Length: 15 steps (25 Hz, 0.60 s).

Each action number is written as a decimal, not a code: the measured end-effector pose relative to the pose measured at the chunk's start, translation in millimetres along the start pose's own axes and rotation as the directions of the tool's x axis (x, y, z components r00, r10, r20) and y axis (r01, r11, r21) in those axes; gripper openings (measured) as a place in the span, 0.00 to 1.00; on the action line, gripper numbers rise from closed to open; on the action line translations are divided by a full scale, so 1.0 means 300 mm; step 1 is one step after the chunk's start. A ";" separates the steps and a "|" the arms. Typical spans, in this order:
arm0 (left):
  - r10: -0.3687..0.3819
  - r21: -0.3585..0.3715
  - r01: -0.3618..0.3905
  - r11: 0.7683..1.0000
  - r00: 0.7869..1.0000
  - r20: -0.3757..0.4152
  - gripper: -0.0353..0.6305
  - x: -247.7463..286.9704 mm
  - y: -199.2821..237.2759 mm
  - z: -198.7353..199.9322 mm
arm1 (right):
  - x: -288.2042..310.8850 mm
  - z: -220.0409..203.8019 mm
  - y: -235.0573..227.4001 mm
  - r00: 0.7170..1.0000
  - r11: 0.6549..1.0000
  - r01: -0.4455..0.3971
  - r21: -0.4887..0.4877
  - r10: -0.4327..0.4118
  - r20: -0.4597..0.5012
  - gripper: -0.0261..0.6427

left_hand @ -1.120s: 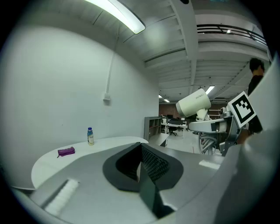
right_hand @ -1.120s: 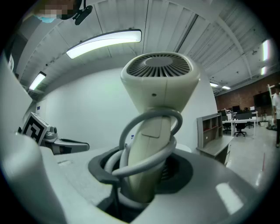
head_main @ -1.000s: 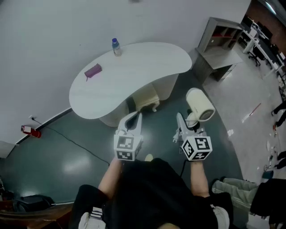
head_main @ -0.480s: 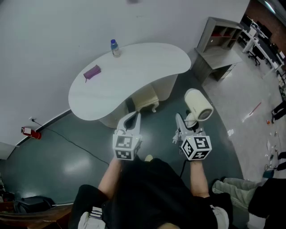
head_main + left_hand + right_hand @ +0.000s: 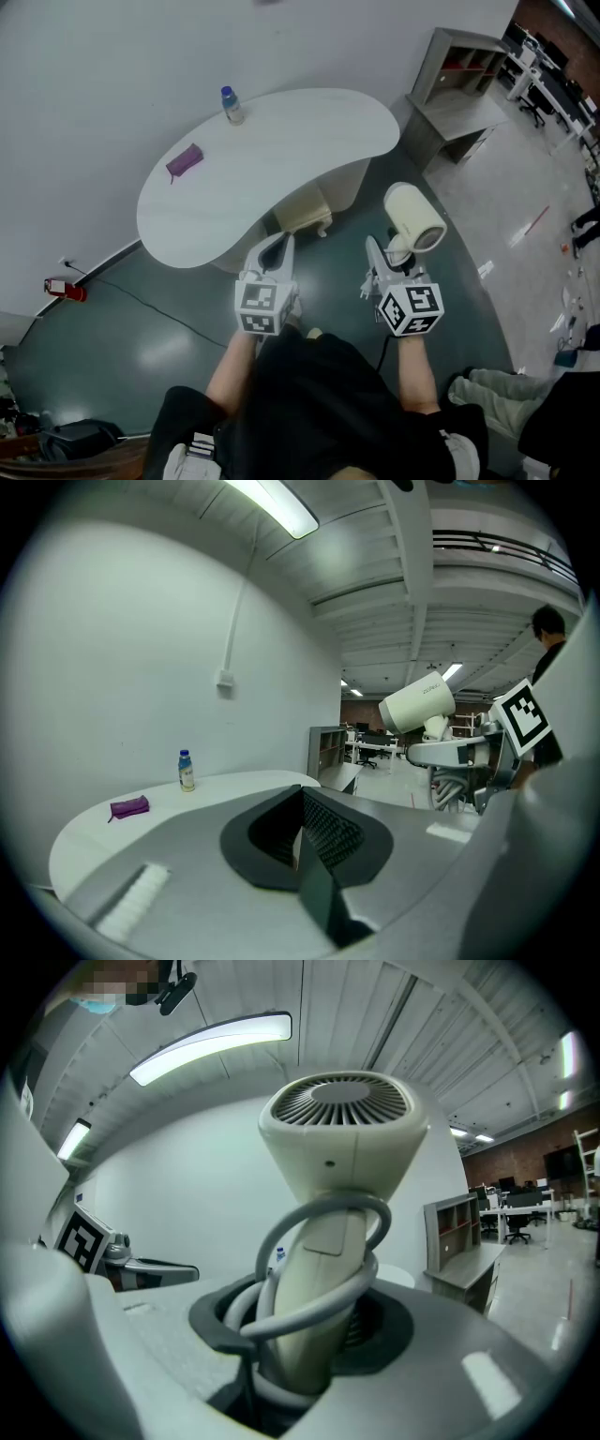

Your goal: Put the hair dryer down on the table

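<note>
The cream-white plastic hair dryer is not yet put down. It stands upright in the air over the dark glossy floor, apart from the table. Its handle, wound with a grey cord, is clenched between the jaws of the right gripper. The left gripper beside it has its jaws pressed together on nothing. The white kidney-shaped table lies ahead and carries a small plastic bottle and a purple pouch near its far edge. In my judgement, the approach, the lowering and the release all remain.
</note>
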<state>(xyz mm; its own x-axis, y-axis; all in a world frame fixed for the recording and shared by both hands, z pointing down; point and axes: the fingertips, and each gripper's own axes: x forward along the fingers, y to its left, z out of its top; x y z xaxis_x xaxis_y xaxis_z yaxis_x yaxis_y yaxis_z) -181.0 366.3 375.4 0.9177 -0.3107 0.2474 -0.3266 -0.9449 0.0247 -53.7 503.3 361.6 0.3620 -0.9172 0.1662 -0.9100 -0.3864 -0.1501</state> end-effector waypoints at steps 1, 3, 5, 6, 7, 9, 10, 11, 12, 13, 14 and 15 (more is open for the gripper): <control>-0.003 0.000 0.003 1.000 1.000 0.000 0.06 0.029 0.017 0.005 | 0.030 0.002 -0.008 1.000 1.000 0.002 -0.002 -0.002 0.000 0.33; -0.014 0.002 0.014 1.000 1.000 0.002 0.06 0.093 0.052 0.021 | 0.094 0.011 -0.026 1.000 1.000 0.006 -0.003 -0.006 0.001 0.33; -0.023 0.007 0.023 1.000 1.000 0.003 0.06 0.158 0.085 0.042 | 0.159 0.026 -0.044 1.000 1.000 0.010 0.005 -0.010 0.003 0.33; -0.026 0.009 0.026 1.000 1.000 0.001 0.06 0.188 0.103 0.052 | 0.190 0.032 -0.051 1.000 1.000 0.012 0.012 -0.012 0.003 0.33; -0.030 0.010 0.030 1.000 1.000 -0.001 0.06 0.217 0.121 0.062 | 0.220 0.037 -0.055 1.000 1.000 0.013 0.020 -0.013 0.002 0.33; -0.043 0.009 0.043 0.999 0.999 -0.004 0.06 0.273 0.154 0.087 | 0.279 0.048 -0.062 1.000 0.999 0.014 0.030 -0.014 -0.006 0.33; -0.051 0.010 0.051 0.999 0.999 -0.004 0.06 0.301 0.170 0.101 | 0.311 0.054 -0.066 1.000 0.999 0.016 0.031 -0.015 -0.011 0.33; -0.058 0.013 0.058 0.998 0.998 -0.004 0.06 0.330 0.189 0.114 | 0.345 0.061 -0.069 1.000 0.999 0.018 0.031 -0.017 -0.014 0.33; -0.066 0.015 0.066 0.998 0.998 -0.006 0.06 0.359 0.209 0.125 | 0.380 0.067 -0.071 1.000 0.999 0.021 0.030 -0.020 -0.017 0.33; -0.072 0.016 0.072 0.997 0.997 -0.008 0.06 0.387 0.230 0.134 | 0.413 0.071 -0.072 1.000 0.999 0.023 0.030 -0.023 -0.020 0.33; -0.078 0.015 0.078 0.997 0.997 -0.010 0.06 0.414 0.251 0.142 | 0.444 0.076 -0.073 0.999 0.999 0.026 0.031 -0.025 -0.023 0.33; -0.083 0.013 0.083 0.996 0.996 -0.011 0.06 0.440 0.271 0.150 | 0.474 0.081 -0.074 0.999 0.999 0.029 0.031 -0.028 -0.026 0.33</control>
<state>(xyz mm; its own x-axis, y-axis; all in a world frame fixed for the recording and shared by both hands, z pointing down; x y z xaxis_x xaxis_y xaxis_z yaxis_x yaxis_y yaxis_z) -76.1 243.6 366.4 0.9391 -0.2298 0.2554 -0.2459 -0.9688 0.0323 22.8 379.2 365.0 0.3819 -0.9033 0.1953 -0.8927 -0.4153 -0.1750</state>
